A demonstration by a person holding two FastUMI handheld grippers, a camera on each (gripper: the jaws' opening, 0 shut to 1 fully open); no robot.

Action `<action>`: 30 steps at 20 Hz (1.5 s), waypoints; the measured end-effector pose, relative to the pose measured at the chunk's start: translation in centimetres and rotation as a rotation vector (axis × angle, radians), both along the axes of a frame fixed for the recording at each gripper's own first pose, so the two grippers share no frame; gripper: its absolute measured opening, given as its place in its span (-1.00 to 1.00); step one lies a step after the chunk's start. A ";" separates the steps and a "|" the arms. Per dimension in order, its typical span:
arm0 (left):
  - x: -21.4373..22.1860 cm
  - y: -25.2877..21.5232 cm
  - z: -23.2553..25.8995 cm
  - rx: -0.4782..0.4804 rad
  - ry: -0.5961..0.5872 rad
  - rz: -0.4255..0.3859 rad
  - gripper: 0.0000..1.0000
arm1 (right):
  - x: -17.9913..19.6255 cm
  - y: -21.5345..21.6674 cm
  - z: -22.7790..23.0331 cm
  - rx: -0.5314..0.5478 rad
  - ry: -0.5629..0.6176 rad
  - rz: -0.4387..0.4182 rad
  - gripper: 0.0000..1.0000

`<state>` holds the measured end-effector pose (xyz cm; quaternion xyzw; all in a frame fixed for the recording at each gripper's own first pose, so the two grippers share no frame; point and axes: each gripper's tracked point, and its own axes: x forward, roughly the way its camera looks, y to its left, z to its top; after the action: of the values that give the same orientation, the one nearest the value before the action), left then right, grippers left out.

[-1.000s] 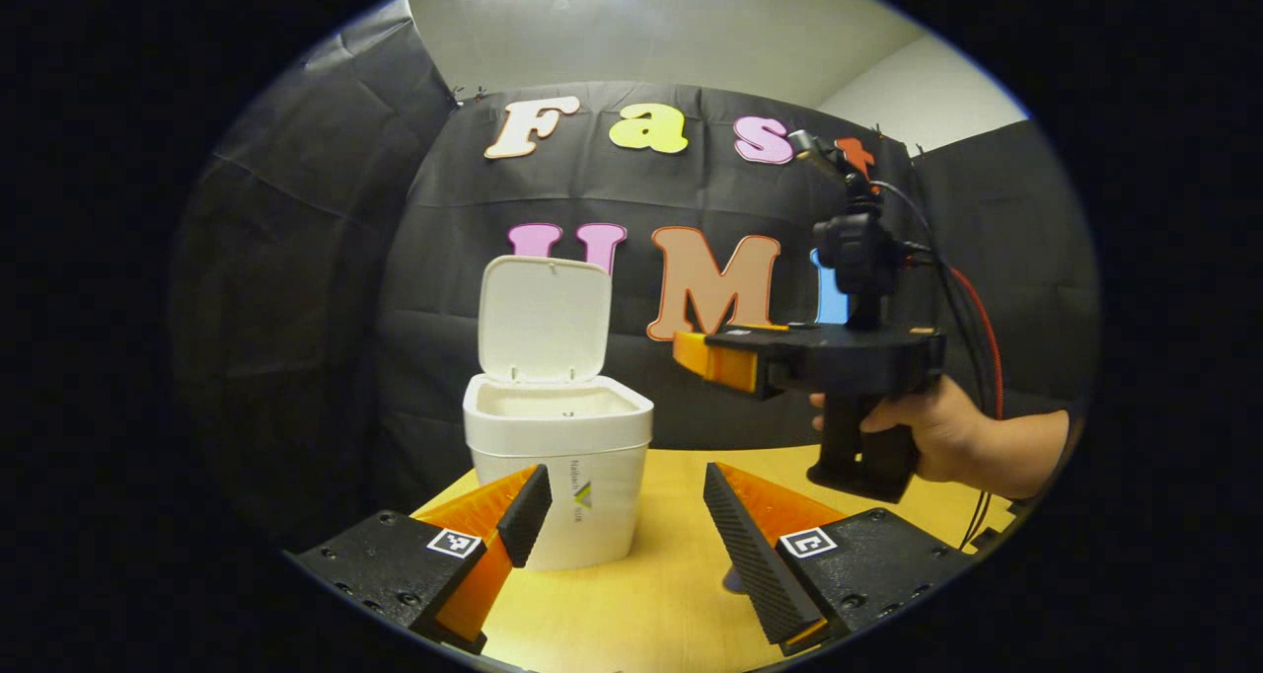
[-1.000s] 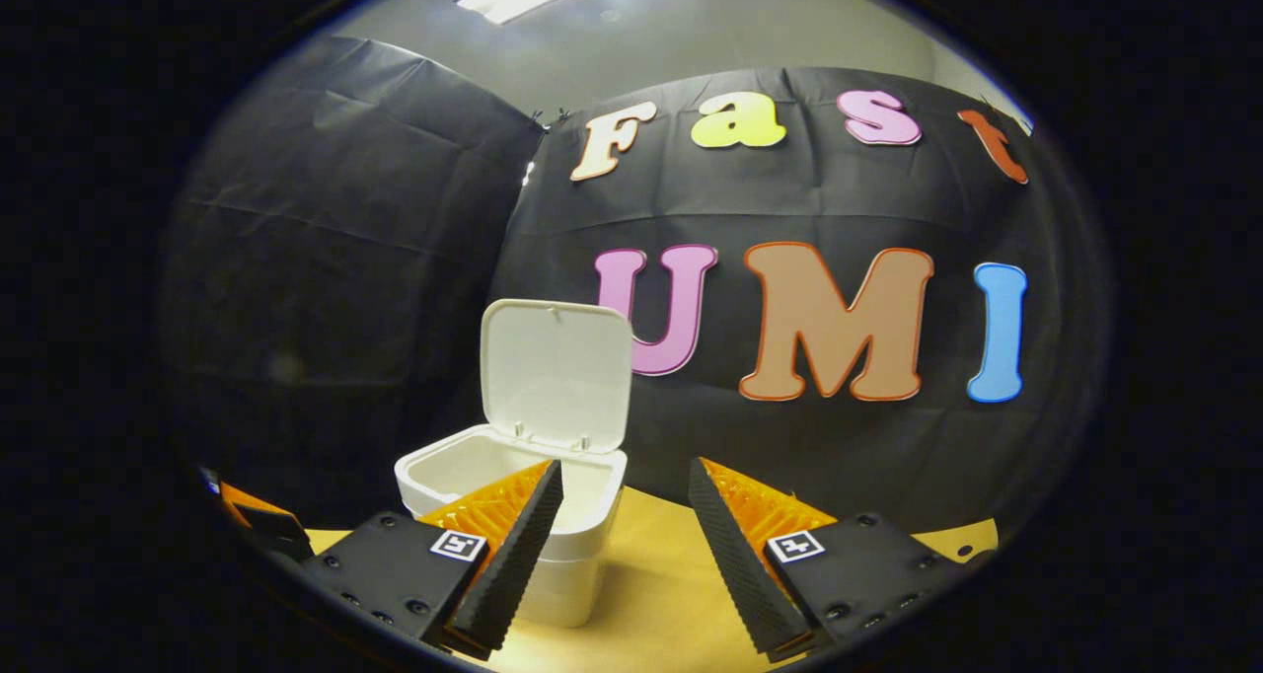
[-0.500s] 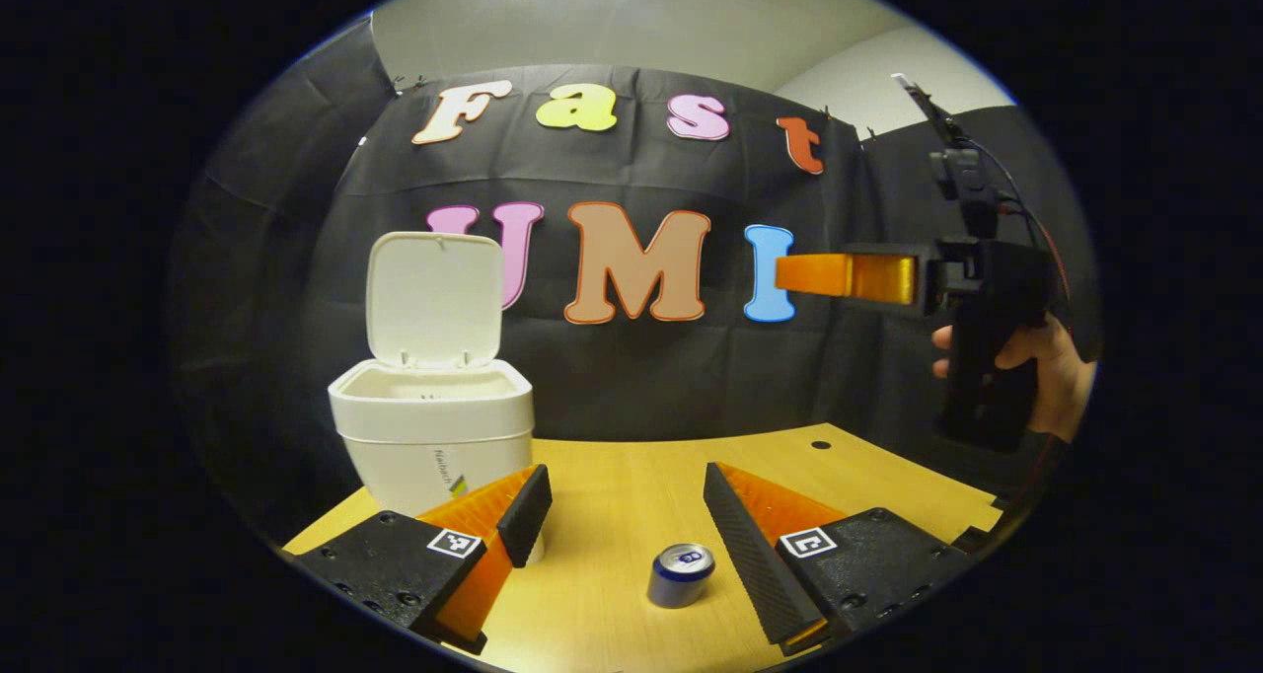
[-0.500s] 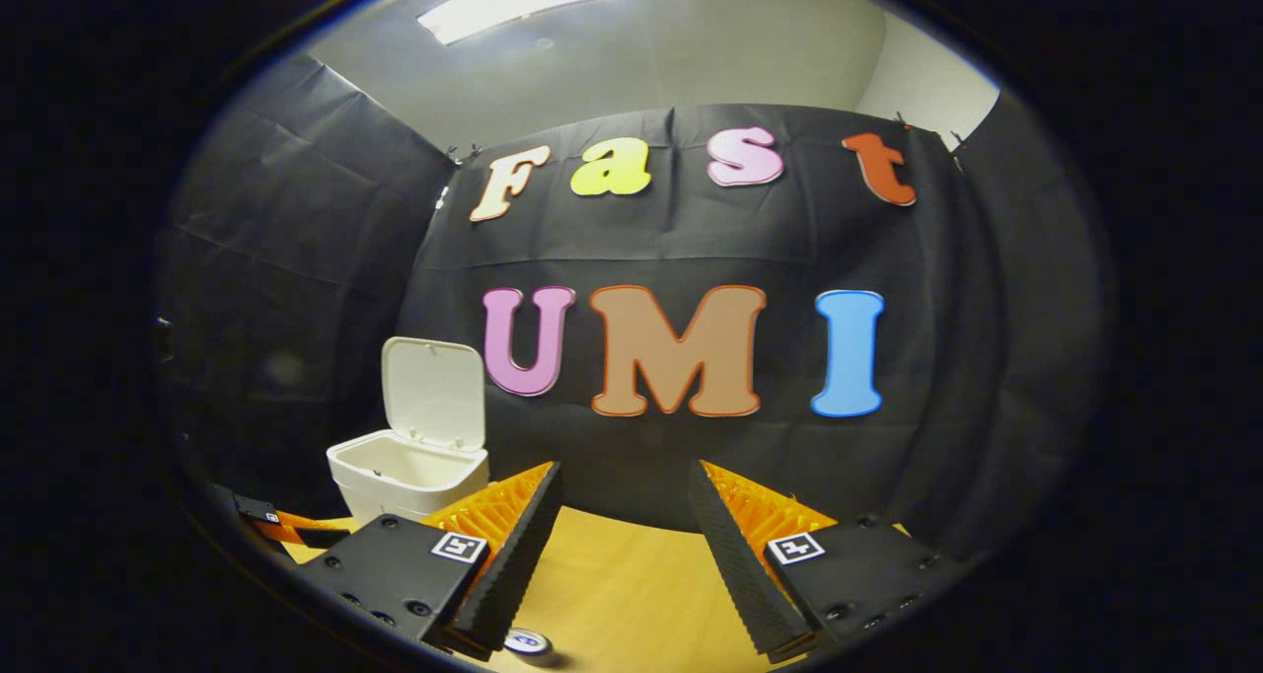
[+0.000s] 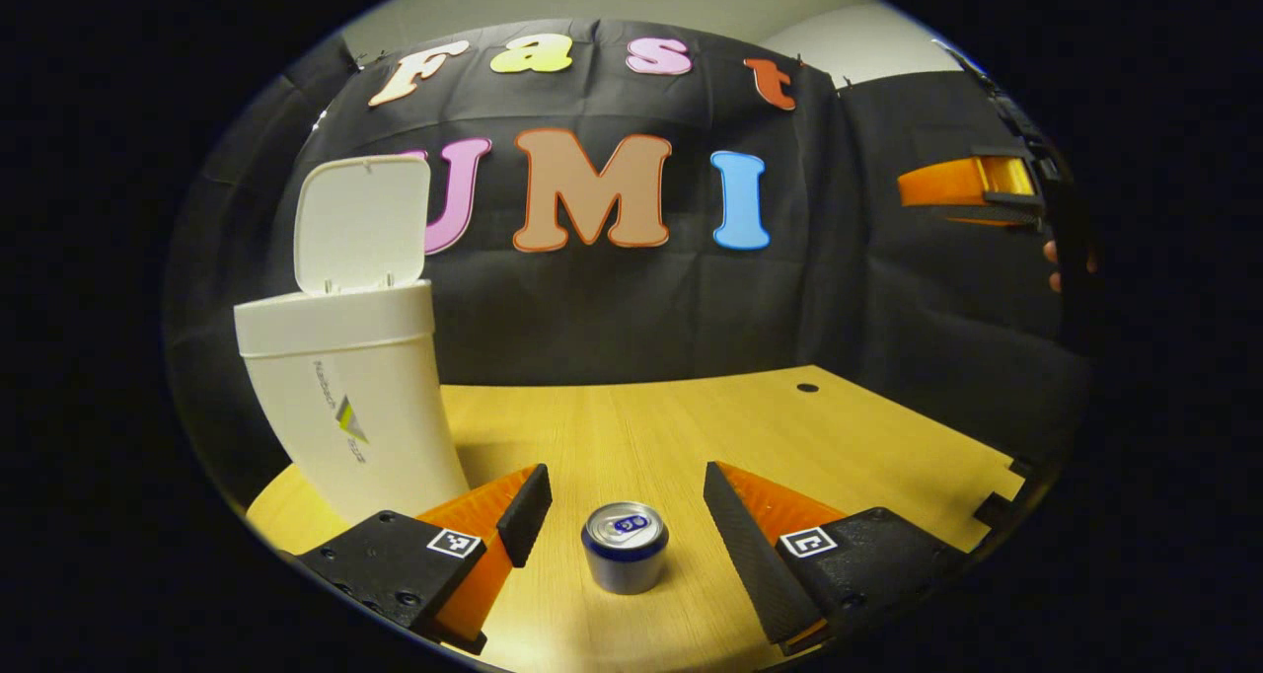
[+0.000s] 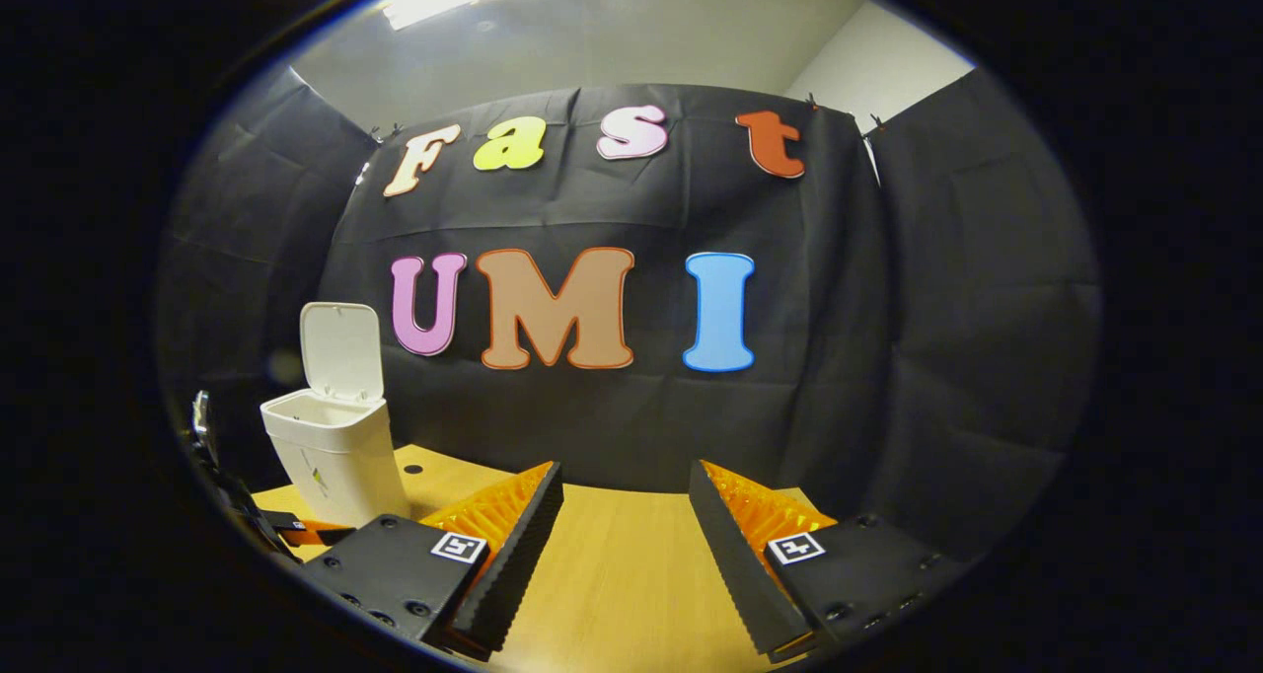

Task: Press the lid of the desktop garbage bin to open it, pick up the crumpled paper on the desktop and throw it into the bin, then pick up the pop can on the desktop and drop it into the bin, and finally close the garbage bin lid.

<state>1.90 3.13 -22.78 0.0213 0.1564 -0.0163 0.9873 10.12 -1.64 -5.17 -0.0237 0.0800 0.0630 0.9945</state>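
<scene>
Left tool [image 5: 624, 515], fingers spread, straddles the upright pop can [image 5: 624, 547]; open-lidded bin [image 5: 345, 397] at 10 o'clock; right tool [image 6: 624, 535] spread.

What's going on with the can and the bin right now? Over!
Left gripper open, can standing upright between its fingers, not gripped. Right gripper open, holding nothing. Bin lid up. Nothing blocking the can.
</scene>
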 end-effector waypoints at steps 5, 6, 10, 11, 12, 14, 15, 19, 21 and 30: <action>1.3 0.6 -5.2 -0.005 0.091 0.048 0.87 | -1.1 -2.3 -1.5 -0.036 0.044 -0.015 0.75; 1.5 0.7 -6.1 -0.004 0.111 0.054 0.89 | -1.3 -2.4 -1.7 -0.042 0.051 -0.015 0.75; 2.0 0.5 -8.7 -0.006 0.169 0.057 0.88 | -1.6 -3.3 -2.1 -0.061 0.065 -0.013 0.76; 2.0 0.5 -9.1 -0.008 0.177 0.061 0.87 | -1.7 -3.4 -2.1 -0.065 0.066 -0.011 0.76; 1.8 0.6 -9.1 -0.007 0.181 0.068 0.79 | -1.6 -3.4 -2.1 -0.068 0.066 -0.007 0.76; 1.9 0.2 -8.7 -0.010 0.187 0.068 0.55 | -1.5 -3.3 -2.1 -0.075 0.064 0.003 0.75; 1.8 0.1 -8.3 -0.011 0.185 0.068 0.55 | -1.5 -3.2 -2.2 -0.076 0.065 0.012 0.75; 2.0 -1.1 -3.8 -0.005 0.115 0.063 0.54 | -1.6 -2.9 -2.4 -0.066 0.058 0.064 0.76; 2.3 -1.7 -0.8 0.000 0.067 0.065 0.54 | -1.7 -2.6 -2.7 -0.056 0.052 0.097 0.76; 2.6 0.7 13.3 0.054 -0.101 0.146 0.53 | -2.0 -1.1 -4.0 0.030 0.046 0.214 0.77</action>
<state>4.46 3.82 -9.53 0.0372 0.1080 0.0608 0.9916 8.16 -2.69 -9.15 -0.0158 0.0987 0.1704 0.9803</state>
